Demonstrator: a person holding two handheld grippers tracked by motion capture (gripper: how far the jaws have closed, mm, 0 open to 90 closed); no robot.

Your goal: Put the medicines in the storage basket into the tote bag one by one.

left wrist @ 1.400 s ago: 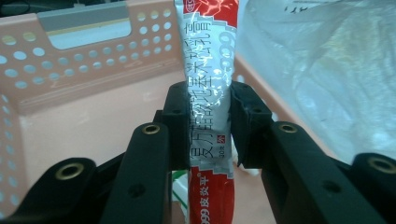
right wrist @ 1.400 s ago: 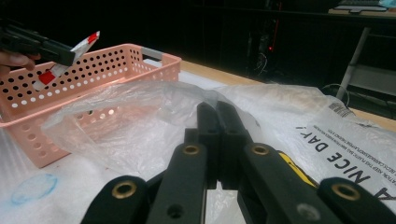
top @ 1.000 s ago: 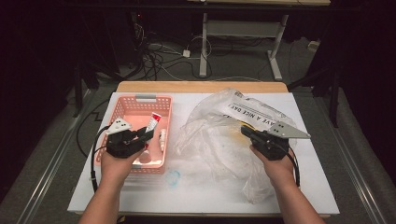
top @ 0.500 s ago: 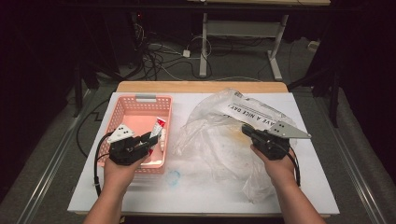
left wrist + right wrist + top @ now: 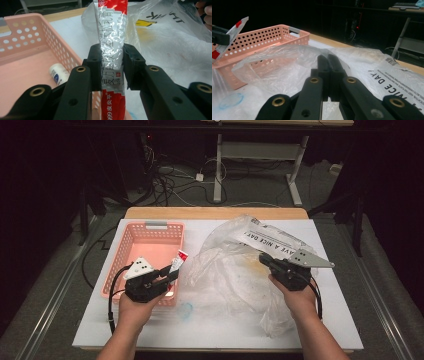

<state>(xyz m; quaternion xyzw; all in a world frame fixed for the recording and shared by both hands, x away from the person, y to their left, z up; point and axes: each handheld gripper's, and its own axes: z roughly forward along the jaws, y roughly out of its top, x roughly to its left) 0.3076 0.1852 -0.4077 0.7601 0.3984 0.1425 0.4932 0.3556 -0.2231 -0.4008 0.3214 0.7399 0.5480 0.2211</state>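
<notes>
the left gripper (image 5: 170,276) was clamped on a red-and-silver tube (image 5: 111,47), its pads pressed on both sides of the tube's middle. the tube stood over the right rim of the pink basket (image 5: 131,252), its far end towards the clear plastic bag (image 5: 227,280). a small white bottle (image 5: 58,73) lay inside the basket. the right gripper (image 5: 328,62) had its jaws together at the bag's opening, probably pinching the film, though the fold was hard to make out.
</notes>
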